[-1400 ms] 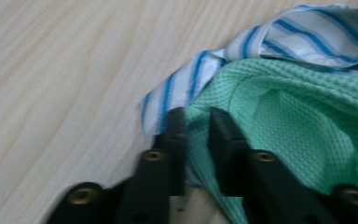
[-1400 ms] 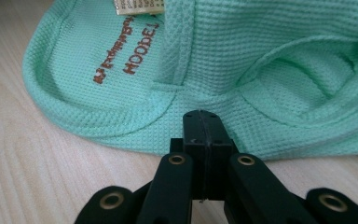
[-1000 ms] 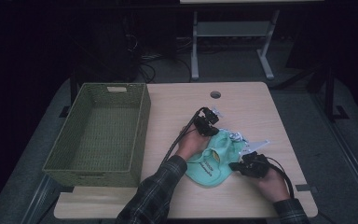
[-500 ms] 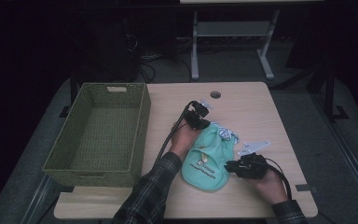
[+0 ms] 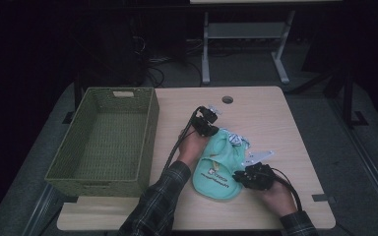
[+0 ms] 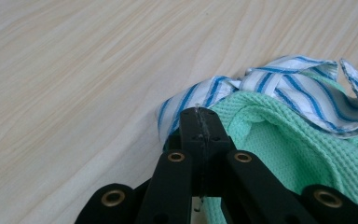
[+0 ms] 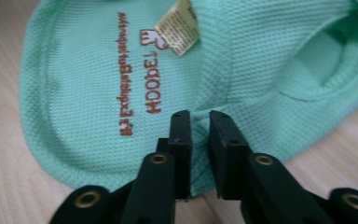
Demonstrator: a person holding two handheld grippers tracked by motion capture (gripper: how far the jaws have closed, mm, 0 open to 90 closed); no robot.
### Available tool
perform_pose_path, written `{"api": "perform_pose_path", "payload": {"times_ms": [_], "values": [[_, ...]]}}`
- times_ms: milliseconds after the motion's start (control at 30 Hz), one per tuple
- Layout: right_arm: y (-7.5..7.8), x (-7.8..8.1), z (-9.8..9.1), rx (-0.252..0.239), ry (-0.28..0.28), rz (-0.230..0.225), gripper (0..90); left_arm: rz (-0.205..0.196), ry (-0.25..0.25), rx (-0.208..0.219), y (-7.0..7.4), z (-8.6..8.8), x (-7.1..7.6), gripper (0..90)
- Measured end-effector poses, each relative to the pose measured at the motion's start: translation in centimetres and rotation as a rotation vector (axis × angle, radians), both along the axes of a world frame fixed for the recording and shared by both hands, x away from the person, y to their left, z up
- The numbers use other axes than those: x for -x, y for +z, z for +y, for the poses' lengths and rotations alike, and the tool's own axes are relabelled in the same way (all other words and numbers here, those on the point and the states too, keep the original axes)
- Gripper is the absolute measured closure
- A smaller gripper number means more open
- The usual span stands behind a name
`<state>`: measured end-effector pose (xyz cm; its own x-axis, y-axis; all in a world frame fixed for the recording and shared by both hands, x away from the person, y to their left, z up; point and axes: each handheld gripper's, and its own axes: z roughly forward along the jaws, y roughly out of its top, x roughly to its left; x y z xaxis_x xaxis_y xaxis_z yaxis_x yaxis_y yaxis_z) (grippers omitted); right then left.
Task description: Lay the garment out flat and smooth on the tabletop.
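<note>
While the left gripper [image 5: 206, 121] is pressing its jaws together on the far edge of the mint-green bib [image 5: 218, 169], the right gripper [image 5: 252, 176] is pinching the bib's near edge with jaws nearly closed on the fabric. The bib is lying in the middle of the wooden table [image 5: 280, 115], showing red "HOODOE" lettering [image 7: 154, 80] and a small tag [image 7: 179, 27]. The woven basket [image 5: 105, 137] is sitting at the table's left edge, and bare wood is lying beyond the bib.

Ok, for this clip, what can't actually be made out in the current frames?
- Red lettering on the green bib: upside down and blurred in the right gripper view, tiny in the high view.
- Label text: too blurred.
- Striped cloth: mostly under the bib; its shape can't be told.
- Left tool: its own jaws hide what they pinch.
</note>
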<state>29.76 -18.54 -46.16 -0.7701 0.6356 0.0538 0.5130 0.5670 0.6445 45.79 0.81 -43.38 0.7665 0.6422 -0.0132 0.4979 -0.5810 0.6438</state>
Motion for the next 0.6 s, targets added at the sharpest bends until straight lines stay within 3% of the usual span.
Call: {"api": "perform_pose_path", "payload": {"times_ms": [200,433,600], "values": [[0.1,-0.1,-0.4,0.025,-0.017,-0.017,88.2,0.005,0.036,0.005,-0.2,1.0,0.1,90.0],[0.4,-0.3,-1.5,0.051,-0.031,-0.028,90.0,0.007,0.08,0.01,-0.1,2.2,0.0,90.0],[0.8,-0.4,-2.9,0.037,-0.057,-0.029,90.0,0.027,0.113,0.015,-0.7,3.2,0.1,90.0]]}}
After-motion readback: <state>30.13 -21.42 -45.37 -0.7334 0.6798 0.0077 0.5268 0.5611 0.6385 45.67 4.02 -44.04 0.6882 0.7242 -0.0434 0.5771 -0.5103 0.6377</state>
